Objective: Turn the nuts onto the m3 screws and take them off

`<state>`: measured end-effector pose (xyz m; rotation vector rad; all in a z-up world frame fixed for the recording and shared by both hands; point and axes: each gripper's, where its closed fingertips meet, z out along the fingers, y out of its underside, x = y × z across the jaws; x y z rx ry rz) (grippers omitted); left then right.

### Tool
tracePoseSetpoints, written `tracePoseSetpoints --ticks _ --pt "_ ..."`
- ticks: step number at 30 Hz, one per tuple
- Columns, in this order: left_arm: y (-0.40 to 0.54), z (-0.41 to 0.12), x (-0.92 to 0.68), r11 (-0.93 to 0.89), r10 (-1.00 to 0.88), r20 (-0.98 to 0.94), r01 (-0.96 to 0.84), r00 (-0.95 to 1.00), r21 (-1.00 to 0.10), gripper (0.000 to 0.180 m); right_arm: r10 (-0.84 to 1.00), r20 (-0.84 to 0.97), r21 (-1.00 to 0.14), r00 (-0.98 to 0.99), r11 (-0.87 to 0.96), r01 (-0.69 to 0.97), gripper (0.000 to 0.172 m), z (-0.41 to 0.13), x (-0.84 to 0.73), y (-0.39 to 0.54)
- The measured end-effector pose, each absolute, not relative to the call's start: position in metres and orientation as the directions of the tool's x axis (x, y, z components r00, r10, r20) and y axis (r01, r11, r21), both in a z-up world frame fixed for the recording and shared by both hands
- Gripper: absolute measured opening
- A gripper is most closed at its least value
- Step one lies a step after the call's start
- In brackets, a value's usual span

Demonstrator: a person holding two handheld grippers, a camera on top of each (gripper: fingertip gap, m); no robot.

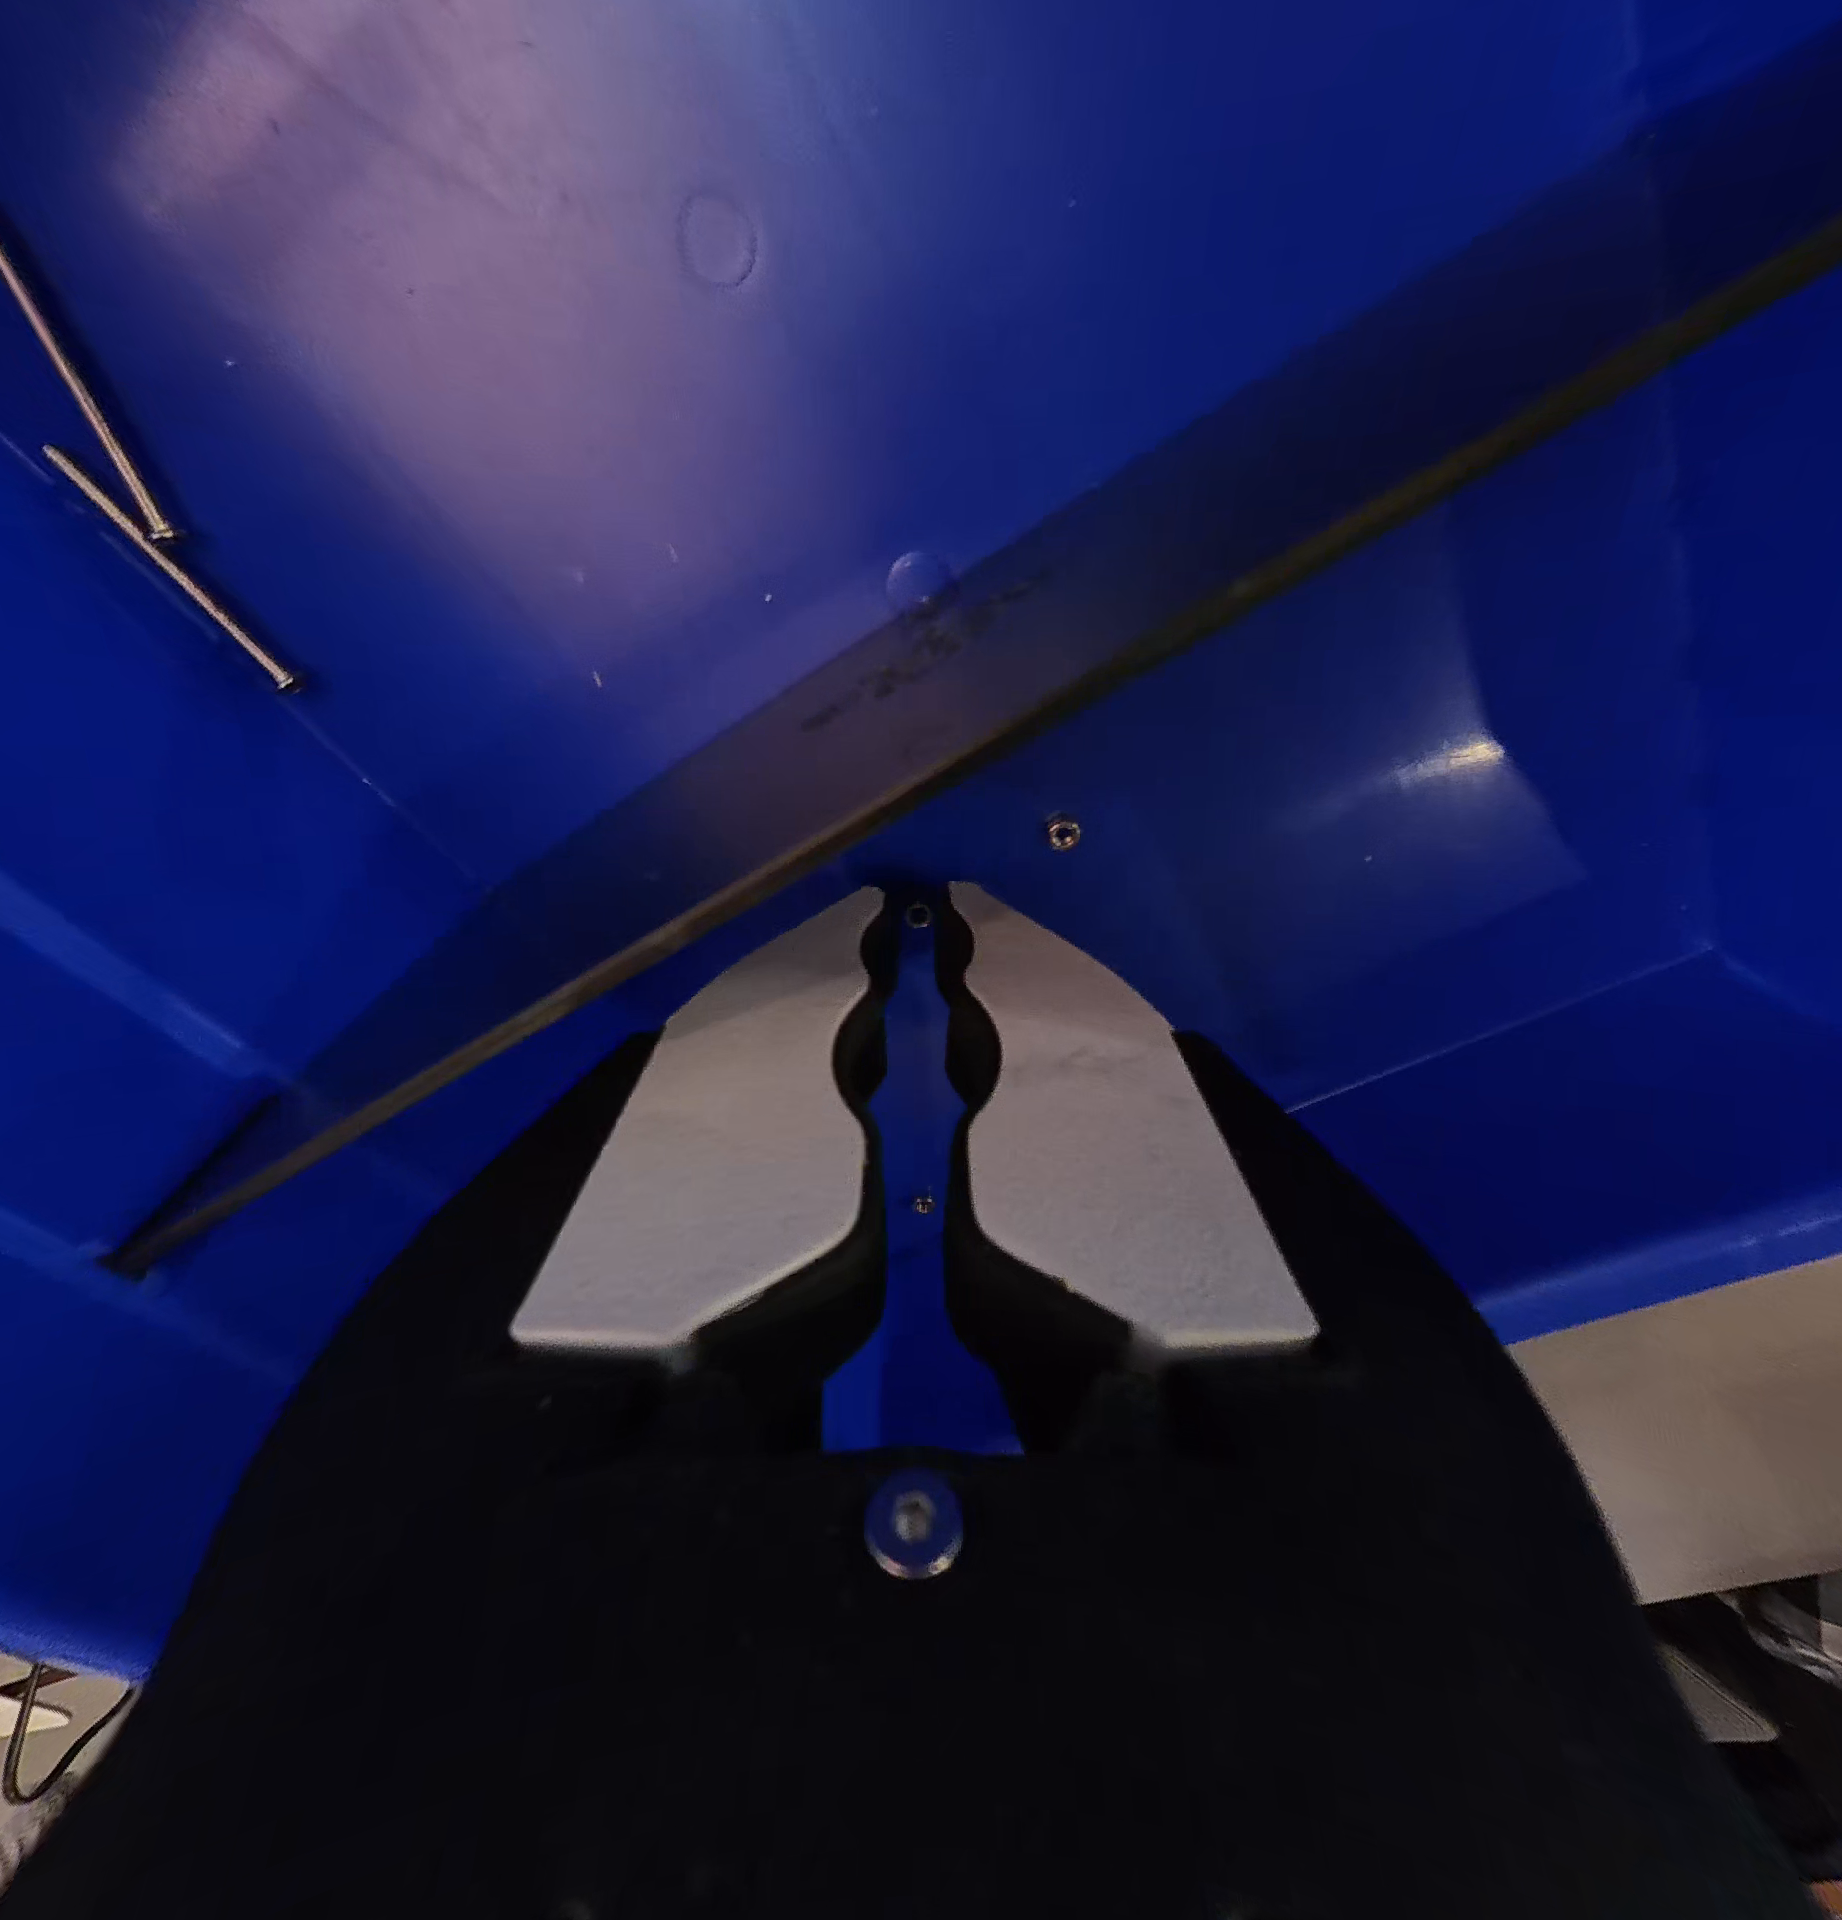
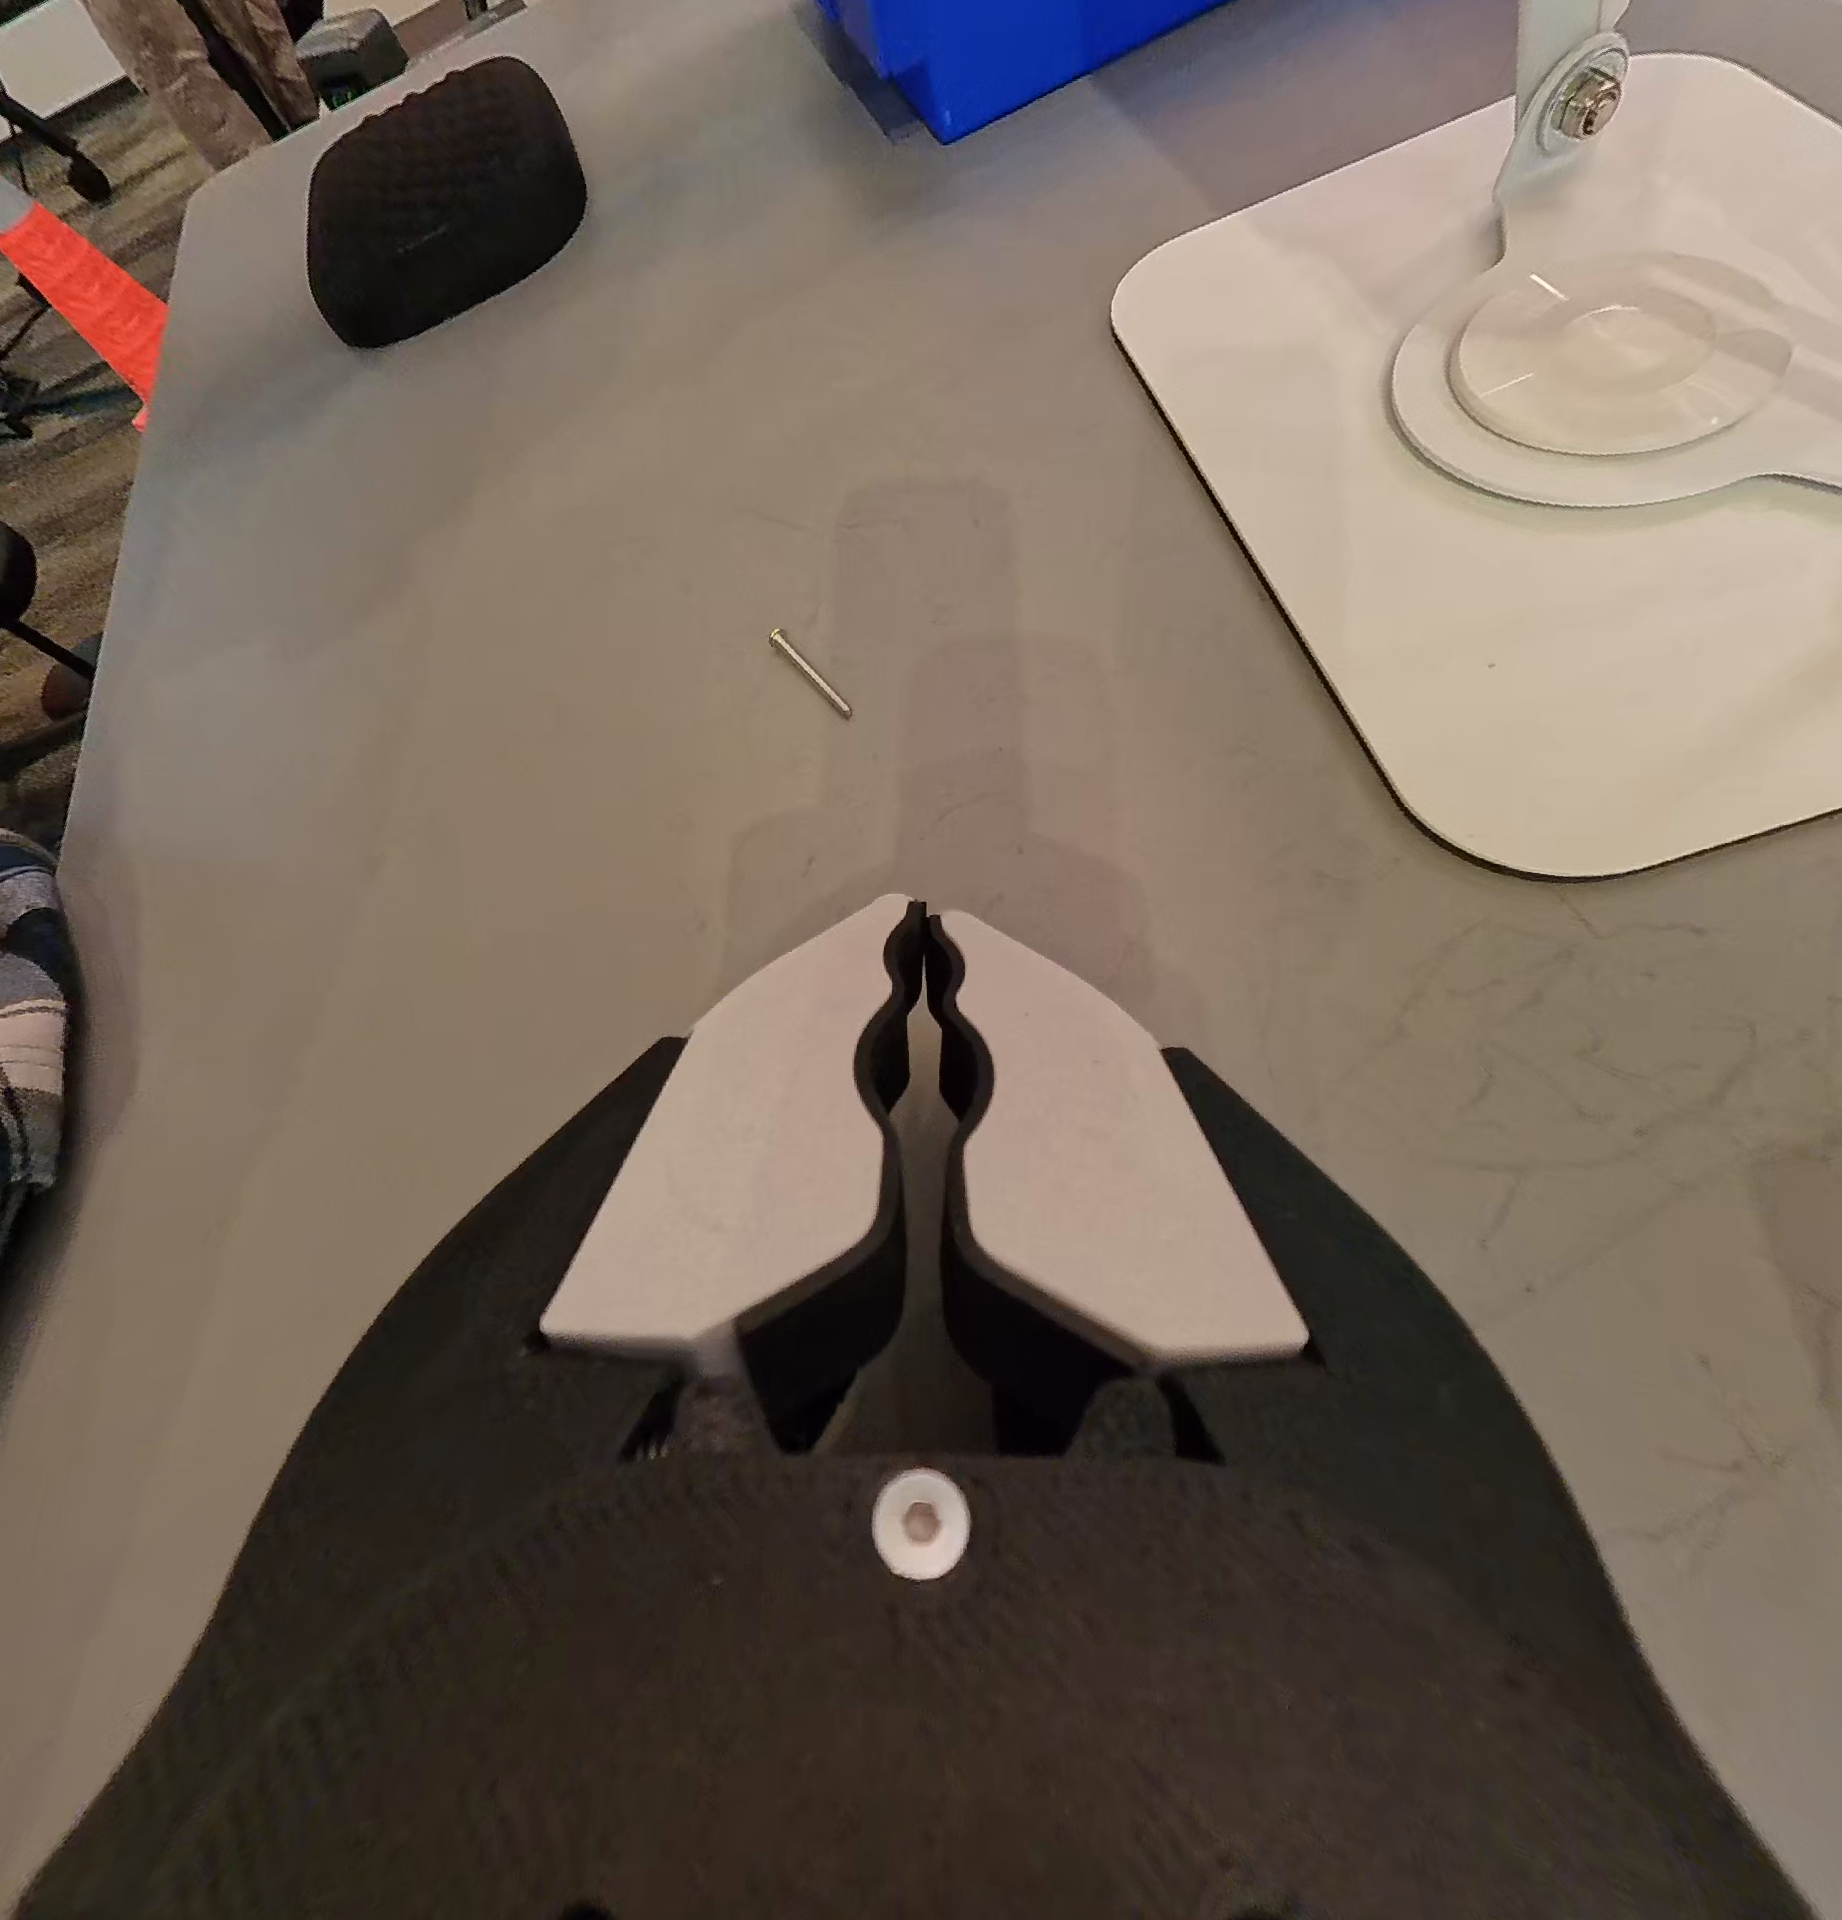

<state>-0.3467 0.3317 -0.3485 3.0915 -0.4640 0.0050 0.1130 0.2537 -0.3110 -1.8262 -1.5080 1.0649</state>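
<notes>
In the left wrist view my left gripper (image 1: 918, 906) is down inside a blue bin (image 1: 1519, 987). Its jaws are closed around a small silver nut (image 1: 917, 915) on the bin floor, with the pads against its sides. A second nut (image 1: 1062, 832) lies just right of the fingertips, and a third small one (image 1: 924, 1203) shows farther back between the fingers. Two long thin screws (image 1: 174, 569) lie at the bin's far left. In the right wrist view my right gripper (image 2: 919, 916) is shut with nothing in it, above the grey table (image 2: 481, 935). A single screw (image 2: 810, 673) lies ahead of it, slightly left.
A dark divider strip (image 1: 1000, 748) crosses the bin diagonally. On the table are a white stand base (image 2: 1519, 623) at right, a black padded object (image 2: 444, 197) at far left, and the blue bin (image 2: 1000, 52) at the far edge. Chairs and checked cloth are beyond the left edge. The grippers' ends are close to 45 centimetres from one another.
</notes>
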Motion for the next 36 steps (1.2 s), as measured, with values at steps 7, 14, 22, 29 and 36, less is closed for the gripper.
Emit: tracePoseSetpoints --ticks 7,14,22,29,36 --pt "0.331 -0.348 -0.347 -0.956 -0.292 0.005 -0.292 0.956 0.019 0.006 0.971 -0.232 -0.806 0.062 -0.227 0.547 0.000 -0.311 0.113 0.254" --pt "0.332 -0.347 -0.347 -0.956 -0.295 0.001 -0.295 0.956 0.012 0.005 0.970 -0.234 -0.804 0.062 -0.229 0.548 0.000 -0.312 0.113 0.254" --pt "0.328 -0.333 -0.339 -0.952 -0.307 0.017 -0.306 0.952 -0.015 0.005 0.970 -0.237 -0.801 0.062 -0.231 0.552 0.000 -0.312 0.113 0.254" --pt "0.313 -0.305 -0.323 -0.941 -0.337 0.034 -0.336 0.941 -0.041 0.005 0.969 -0.238 -0.799 0.062 -0.231 0.554 0.000 -0.313 0.113 0.254" --pt "0.280 -0.265 -0.298 -0.922 -0.379 0.012 -0.377 0.925 -0.089 0.005 0.971 -0.232 -0.798 0.062 -0.226 0.559 0.000 -0.314 0.113 0.254"
